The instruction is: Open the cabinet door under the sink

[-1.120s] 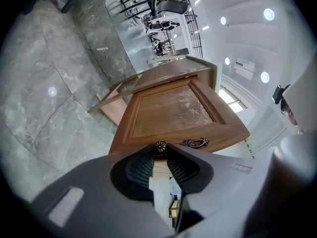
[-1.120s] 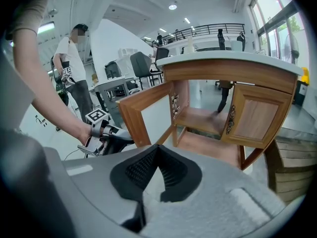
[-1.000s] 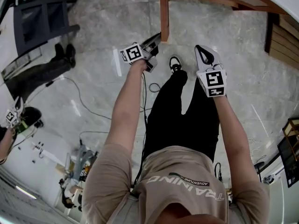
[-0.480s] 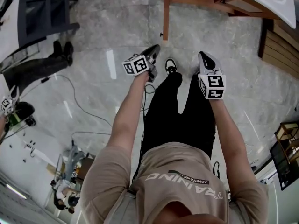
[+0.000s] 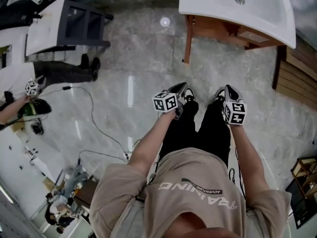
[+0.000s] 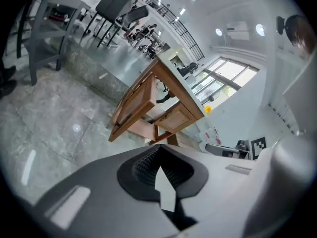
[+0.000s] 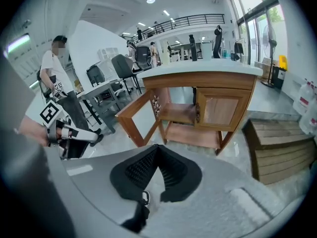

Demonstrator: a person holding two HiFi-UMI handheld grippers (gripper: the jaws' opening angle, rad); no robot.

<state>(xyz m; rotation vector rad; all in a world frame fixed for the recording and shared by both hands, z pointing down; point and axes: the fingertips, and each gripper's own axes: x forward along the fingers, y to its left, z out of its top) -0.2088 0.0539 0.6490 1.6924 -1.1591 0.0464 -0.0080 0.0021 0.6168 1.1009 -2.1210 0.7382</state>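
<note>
Free floor (image 5: 148,58) before swung-out cabinet door (image 5: 188,38)

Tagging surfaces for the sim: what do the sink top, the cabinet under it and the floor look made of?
Sink top: white, smooth, glossy; likely ceramic or moulded stone.
Cabinet: warm brown wood with framed panels and a satin sheen; could be solid wood or veneer.
Floor: grey veined stone-look tiles with visible joints, polished enough to mirror the ceiling lights.
</note>
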